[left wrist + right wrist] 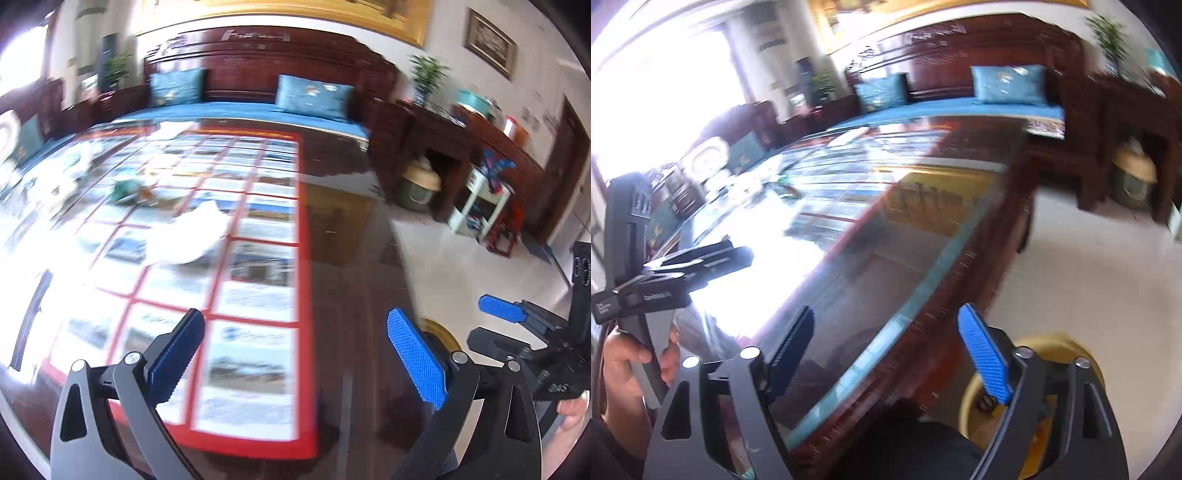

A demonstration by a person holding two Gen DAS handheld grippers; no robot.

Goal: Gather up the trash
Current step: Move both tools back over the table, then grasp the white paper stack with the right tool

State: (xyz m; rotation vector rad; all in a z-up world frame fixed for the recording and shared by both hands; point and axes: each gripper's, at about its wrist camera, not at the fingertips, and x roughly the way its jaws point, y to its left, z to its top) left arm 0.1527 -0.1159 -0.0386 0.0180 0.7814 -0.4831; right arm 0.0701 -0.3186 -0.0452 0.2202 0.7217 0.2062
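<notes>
Both your grippers are wide open and hold nothing: the left gripper (295, 354) hangs over the table (343, 258), the right gripper (886, 354) over its edge. A white crumpled paper (192, 236) lies on the table, well ahead of the left gripper.

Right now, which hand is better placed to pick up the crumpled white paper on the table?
Left, probably. The left gripper has its jaws open and empty, facing the crumpled white paper ahead. The right gripper, also open, looks over the table edge; glare hides the paper there.

Window glare, motion blur, fisheye warp.
</notes>
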